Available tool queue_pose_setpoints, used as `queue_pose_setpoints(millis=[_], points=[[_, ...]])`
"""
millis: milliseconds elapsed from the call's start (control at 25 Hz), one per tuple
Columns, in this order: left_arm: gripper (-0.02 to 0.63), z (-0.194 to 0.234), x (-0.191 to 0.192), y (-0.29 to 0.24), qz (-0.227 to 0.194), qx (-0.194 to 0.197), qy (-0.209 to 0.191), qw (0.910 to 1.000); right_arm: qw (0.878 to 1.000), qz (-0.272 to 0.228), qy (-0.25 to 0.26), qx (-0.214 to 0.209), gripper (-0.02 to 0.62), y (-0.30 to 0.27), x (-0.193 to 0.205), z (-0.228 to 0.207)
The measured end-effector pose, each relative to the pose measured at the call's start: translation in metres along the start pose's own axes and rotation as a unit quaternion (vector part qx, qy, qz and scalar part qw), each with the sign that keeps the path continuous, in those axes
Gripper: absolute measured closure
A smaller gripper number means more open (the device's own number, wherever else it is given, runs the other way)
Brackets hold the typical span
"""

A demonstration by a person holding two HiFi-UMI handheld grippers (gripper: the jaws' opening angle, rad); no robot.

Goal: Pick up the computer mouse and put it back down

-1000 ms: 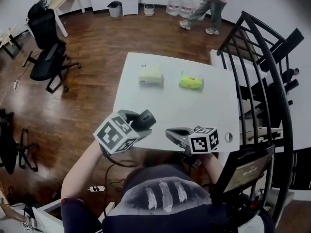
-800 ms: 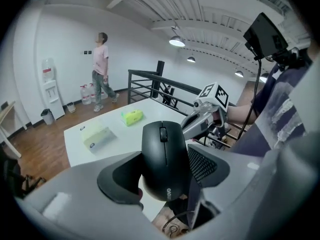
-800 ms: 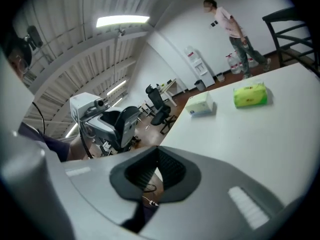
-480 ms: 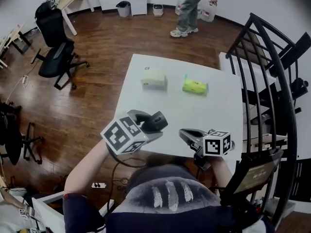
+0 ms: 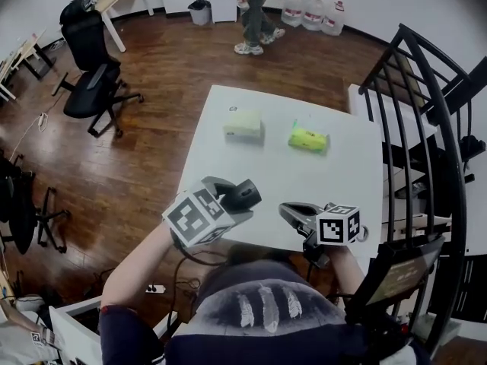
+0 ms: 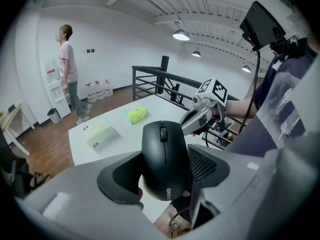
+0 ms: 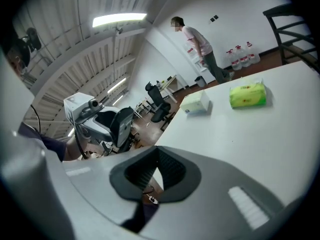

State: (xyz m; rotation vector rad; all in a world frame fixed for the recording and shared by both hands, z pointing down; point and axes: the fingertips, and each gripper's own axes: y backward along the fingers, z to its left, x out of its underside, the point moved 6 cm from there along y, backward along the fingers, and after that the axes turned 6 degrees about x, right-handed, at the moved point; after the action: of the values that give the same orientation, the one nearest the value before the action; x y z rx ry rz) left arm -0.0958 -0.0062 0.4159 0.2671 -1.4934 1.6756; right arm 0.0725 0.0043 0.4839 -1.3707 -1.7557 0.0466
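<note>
A black computer mouse (image 5: 243,193) is held in the air over the near left edge of the white table (image 5: 304,175). My left gripper (image 5: 237,197) is shut on it, jaws pressing its two sides. In the left gripper view the mouse (image 6: 164,159) fills the space between the jaws, wheel end pointing away. My right gripper (image 5: 284,210) hovers at the table's near edge, to the right of the mouse, shut with nothing in it. The right gripper view shows its tips (image 7: 156,171) meeting, with the left gripper and mouse (image 7: 121,126) off to the left.
A pale green tissue pack (image 5: 243,122) and a bright green pack (image 5: 308,138) lie at the table's far side. A black railing (image 5: 426,128) runs along the right. An office chair (image 5: 91,74) stands far left. A person (image 5: 255,14) walks by the water bottles (image 5: 312,14).
Both grippers have shifted slightly sideways near the table's front edge, with the mouse still held. The person at the back has walked to the left.
</note>
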Motion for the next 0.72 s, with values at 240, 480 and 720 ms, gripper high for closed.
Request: queue_pose_setpoints(millis=[240,480,720], points=[[0.301,0.007,0.007,-0.002,0.007,0.007,0.000,1.0000,0.999,-0.001,0.024,0.022,0.591,0.002,-0.014,-0.003],[0.301,0.008,0.011,-0.006,0.009,0.004,-0.010,0.9999,0.999,-0.005,0.031,0.015,0.591,0.000,-0.020,-0.002],[0.301,0.014,0.009,-0.008,-0.010,-0.004,0.010,0.9999,1.000,-0.010,0.016,0.009,0.591,-0.002,-0.015,-0.003]])
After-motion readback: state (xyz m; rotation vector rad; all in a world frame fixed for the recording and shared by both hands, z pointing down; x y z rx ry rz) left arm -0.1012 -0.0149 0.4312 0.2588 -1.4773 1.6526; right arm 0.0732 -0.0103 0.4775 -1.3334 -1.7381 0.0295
